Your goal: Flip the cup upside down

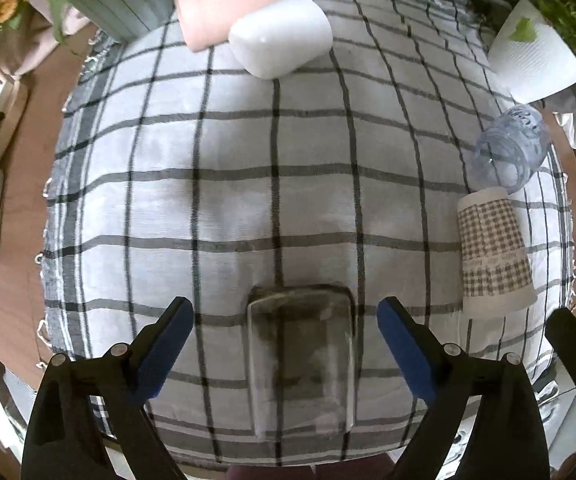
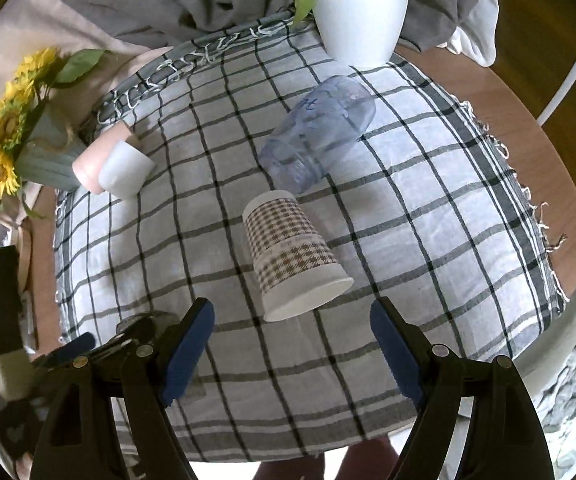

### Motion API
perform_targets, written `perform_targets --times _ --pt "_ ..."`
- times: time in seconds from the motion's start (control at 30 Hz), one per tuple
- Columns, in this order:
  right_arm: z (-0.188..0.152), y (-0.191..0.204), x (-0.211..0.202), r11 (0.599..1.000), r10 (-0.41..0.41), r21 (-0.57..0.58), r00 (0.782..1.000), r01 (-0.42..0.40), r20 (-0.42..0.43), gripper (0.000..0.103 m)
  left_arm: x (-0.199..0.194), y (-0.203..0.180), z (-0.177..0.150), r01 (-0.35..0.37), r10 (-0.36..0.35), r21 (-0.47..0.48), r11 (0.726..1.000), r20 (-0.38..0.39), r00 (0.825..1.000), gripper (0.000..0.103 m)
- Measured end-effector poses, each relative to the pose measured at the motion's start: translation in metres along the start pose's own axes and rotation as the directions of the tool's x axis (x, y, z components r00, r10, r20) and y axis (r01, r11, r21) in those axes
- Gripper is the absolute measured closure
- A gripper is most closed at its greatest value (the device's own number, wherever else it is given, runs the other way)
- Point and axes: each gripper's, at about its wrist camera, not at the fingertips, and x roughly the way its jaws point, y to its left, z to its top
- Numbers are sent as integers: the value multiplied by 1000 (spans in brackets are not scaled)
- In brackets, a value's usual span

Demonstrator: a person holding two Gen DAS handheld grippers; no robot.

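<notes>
A clear glass cup [image 1: 302,360] stands upside down on the checked cloth [image 1: 248,184], between the open fingers of my left gripper [image 1: 284,324], which does not touch it. A houndstooth paper cup [image 2: 292,254] stands upside down, just beyond my open, empty right gripper [image 2: 292,328]; it also shows in the left wrist view [image 1: 492,256]. A clear bluish plastic cup [image 2: 316,136] lies on its side behind it, also in the left wrist view [image 1: 512,148]. A white cup [image 1: 280,42] and a pink cup [image 1: 224,10] lie on their sides at the far edge.
A white plant pot [image 2: 360,16] stands at the cloth's far corner. A vase of sunflowers [image 2: 12,148] stands at the far left edge. Brown wooden tabletop [image 2: 500,120] shows around the cloth. Grey fabric [image 2: 168,0] lies behind the table.
</notes>
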Motion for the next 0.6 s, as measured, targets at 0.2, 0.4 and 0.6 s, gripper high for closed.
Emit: perform_targets --times 0.2,0.4,0.6 --pt "1 -3 2 1000 4 5 1000 -4 -7 23 16 -7 7 -26 26 1 1000 -60 998 21" --pt "1 -9 9 1000 1 15 1000 0 -28 23 28 -11 13 -50 50 3 999 -90 995 37" --pt "-3 -15 13 1000 7 28 999 -5 -49 23 24 -9 16 -49 49 -7 999 -88 995 38"
